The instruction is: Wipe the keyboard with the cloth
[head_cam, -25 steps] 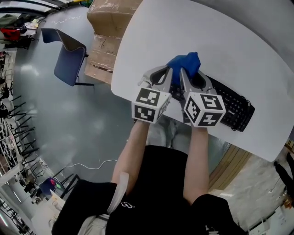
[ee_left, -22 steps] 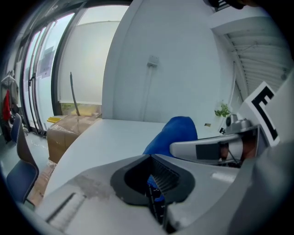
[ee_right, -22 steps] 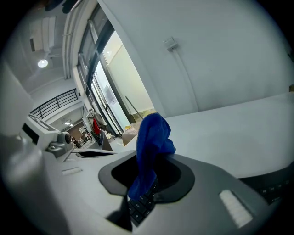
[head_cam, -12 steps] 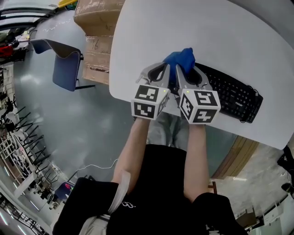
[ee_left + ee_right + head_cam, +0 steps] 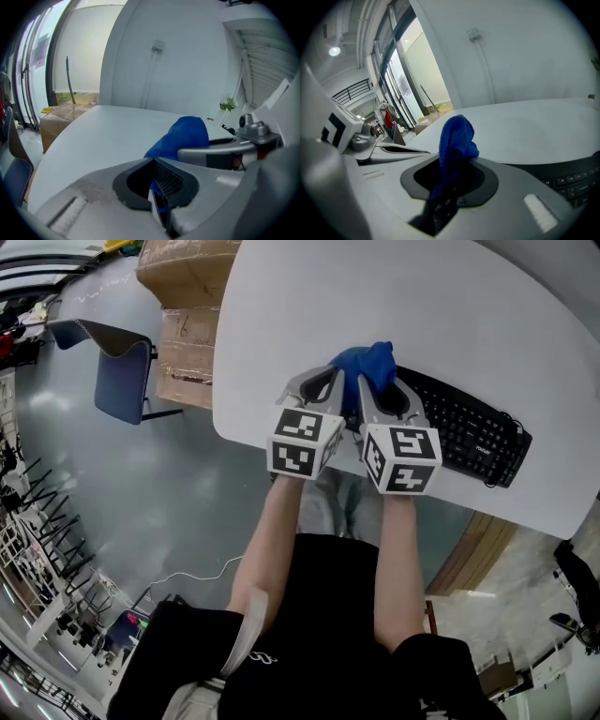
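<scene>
2 grippers pinch the blue cloth (image 5: pixel 368 362): left gripper (image 5: pixel 333 385) and right gripper (image 5: pixel 377 390) side by side over the keyboard (image 5: pixel 469 432).

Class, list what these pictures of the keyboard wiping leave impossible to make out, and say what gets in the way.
- Keyboard, left end: in the head view it is covered by the cloth, the left gripper and the right gripper.
- Whether the cloth touches the keys: the contact is hidden under both grippers in every view.
- Key lettering: too small in the head view, blurred and cut off by the edge in the right gripper view.
</scene>
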{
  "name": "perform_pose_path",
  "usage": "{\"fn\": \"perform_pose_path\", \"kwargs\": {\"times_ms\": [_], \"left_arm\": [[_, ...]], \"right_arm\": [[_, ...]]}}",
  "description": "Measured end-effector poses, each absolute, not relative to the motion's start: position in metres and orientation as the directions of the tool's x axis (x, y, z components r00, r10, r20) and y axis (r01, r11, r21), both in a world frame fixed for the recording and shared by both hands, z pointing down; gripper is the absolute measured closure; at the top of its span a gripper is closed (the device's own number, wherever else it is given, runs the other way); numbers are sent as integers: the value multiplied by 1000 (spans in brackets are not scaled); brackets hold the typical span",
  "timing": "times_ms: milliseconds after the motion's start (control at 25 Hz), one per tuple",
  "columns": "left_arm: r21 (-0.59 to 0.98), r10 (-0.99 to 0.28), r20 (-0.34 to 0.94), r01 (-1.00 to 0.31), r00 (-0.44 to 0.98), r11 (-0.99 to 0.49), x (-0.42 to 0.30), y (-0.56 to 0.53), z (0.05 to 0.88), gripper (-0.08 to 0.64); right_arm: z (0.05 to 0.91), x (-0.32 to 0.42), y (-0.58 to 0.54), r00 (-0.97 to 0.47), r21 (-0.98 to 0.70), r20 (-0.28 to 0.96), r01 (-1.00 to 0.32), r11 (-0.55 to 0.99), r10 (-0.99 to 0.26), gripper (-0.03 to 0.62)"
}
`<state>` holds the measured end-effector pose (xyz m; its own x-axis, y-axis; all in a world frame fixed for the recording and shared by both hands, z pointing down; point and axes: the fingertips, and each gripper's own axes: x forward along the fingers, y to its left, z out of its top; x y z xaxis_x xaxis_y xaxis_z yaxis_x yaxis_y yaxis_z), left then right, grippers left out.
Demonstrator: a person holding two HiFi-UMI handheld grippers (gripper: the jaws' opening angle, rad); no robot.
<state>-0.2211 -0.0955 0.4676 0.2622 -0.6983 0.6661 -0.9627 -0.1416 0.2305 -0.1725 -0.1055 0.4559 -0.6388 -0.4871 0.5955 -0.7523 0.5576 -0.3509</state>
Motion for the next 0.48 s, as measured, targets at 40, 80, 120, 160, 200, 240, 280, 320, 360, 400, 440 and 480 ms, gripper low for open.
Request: {"fn": "perform_pose_path", "kwargs": {"times_ms": [40, 80, 120, 160, 200, 240, 280, 320, 360, 400, 440, 480], "left_arm": [[236, -695, 669, -962, 265, -140, -221, -95, 470, 565], [239, -691, 671, -961, 269, -141, -219, -95, 472, 564], [239, -689, 672, -960, 272, -145, -218, -95, 473, 564], [236, -688, 673, -960, 273, -151, -216, -95, 473, 565], [229, -687, 673, -961, 273, -157, -215, -96, 474, 564], [222, -686, 675, -961, 272, -162, -214, -96, 475, 565], [215, -684, 678, -962, 269, -166, -213, -97, 476, 565], [210, -682, 681, -963, 267, -168, -213, -97, 477, 565], [206, -681, 683, -964, 265, -168, -212, -98, 478, 564], [203, -682, 683, -965, 262, -168, -212, -98, 478, 565], [201, -684, 681, -965, 260, -167, -211, -99, 478, 564], [197, -686, 680, -966, 257, -167, -211, -100, 478, 565]], "right_arm": [[457, -171, -105, -634, -347, 599, -756, 556, -489, 502], [459, -170, -105, -629, -342, 602, -760, 553, -492, 502], [460, -168, -105, -624, -336, 605, -763, 551, -495, 500], [460, -167, -105, -620, -332, 607, -766, 550, -497, 502], [461, -166, -105, -617, -329, 608, -769, 549, -499, 502], [461, -166, -105, -616, -329, 608, -770, 547, -501, 502], [461, -166, -105, -616, -330, 606, -770, 546, -503, 502], [462, -165, -105, -617, -332, 604, -770, 545, -504, 500], [463, -165, -106, -619, -333, 603, -769, 546, -503, 502], [463, -164, -106, -621, -336, 602, -767, 547, -502, 500], [464, -163, -106, -623, -338, 602, -766, 547, -500, 500], [465, -163, -107, -624, -340, 602, -765, 547, -498, 500]]}}
